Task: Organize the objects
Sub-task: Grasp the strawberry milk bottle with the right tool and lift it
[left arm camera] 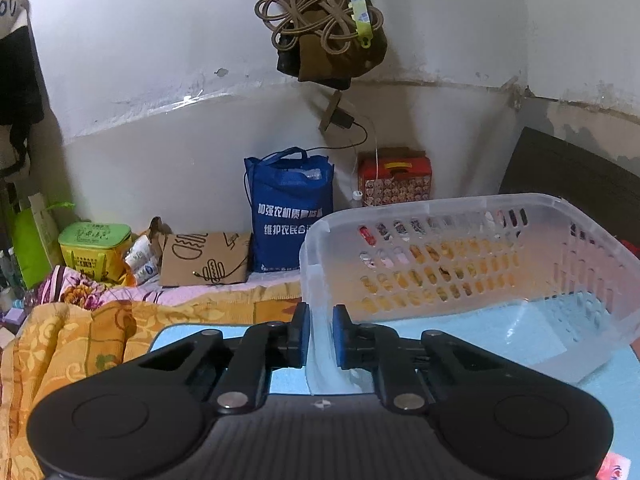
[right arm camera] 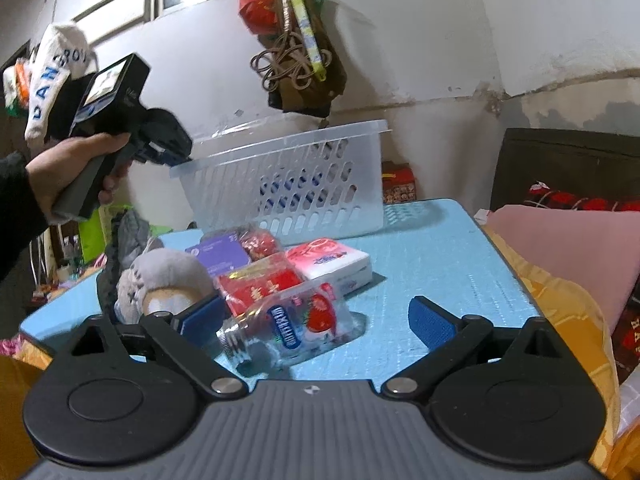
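Note:
My left gripper (left arm camera: 321, 330) is shut on the near rim of a clear plastic basket (left arm camera: 460, 264) and holds it tilted, one end lifted off the light blue table (left arm camera: 500, 332). In the right wrist view the left gripper (right arm camera: 176, 152) grips the basket (right arm camera: 288, 184) at its left corner. My right gripper (right arm camera: 316, 320) is open and empty, low over the table (right arm camera: 440, 264). Between its fingers lies a clear plastic bottle (right arm camera: 292, 328) on its side. Behind it are a red packet (right arm camera: 260, 284), a pink tissue pack (right arm camera: 332, 260), a purple box (right arm camera: 218, 254) and a grey plush toy (right arm camera: 160, 280).
A blue bag (left arm camera: 290, 208), a brown paper bag (left arm camera: 204, 258), a green tin (left arm camera: 96, 246) and a red box (left arm camera: 394, 178) stand along the wall. An orange blanket (left arm camera: 72, 344) lies to the left. A pink cushion (right arm camera: 572, 252) lies right of the table. Bags hang on the wall (right arm camera: 296, 40).

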A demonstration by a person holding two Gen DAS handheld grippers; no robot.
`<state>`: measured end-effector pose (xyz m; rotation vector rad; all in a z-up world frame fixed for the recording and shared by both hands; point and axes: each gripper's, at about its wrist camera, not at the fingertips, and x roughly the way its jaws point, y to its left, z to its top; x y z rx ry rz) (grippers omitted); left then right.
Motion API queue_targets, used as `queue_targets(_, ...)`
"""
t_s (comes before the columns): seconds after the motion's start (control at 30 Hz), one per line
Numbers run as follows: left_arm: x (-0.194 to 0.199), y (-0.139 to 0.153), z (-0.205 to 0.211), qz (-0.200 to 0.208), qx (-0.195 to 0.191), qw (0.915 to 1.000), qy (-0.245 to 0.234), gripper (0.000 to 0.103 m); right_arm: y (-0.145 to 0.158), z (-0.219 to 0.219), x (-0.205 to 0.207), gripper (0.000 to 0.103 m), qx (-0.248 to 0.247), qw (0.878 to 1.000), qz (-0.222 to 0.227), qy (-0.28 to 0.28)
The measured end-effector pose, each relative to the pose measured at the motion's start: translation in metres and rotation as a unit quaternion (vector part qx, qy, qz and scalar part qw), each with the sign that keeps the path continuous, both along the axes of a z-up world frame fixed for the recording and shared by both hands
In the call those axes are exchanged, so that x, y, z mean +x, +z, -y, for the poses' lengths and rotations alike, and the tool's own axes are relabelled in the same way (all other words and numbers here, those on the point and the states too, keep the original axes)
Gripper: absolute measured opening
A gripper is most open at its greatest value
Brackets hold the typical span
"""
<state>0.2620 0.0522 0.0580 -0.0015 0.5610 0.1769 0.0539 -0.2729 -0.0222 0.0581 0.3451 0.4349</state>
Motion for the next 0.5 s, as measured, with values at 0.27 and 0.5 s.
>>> queue_targets(0.27, 0.000, -0.002, 0.005, 0.000, 0.040, 0.9990, -0.020, 0.016, -0.006, -0.023, 0.003, 0.095, -0.060, 0.998, -0.005, 0.015)
queue_targets(0.5, -0.003, -0.006, 0.005, 0.010, 0.056, 0.9980, -0.027, 0.019, -0.012, -0.029, 0.013, 0.097, -0.080, 0.997, 0.002, 0.009)
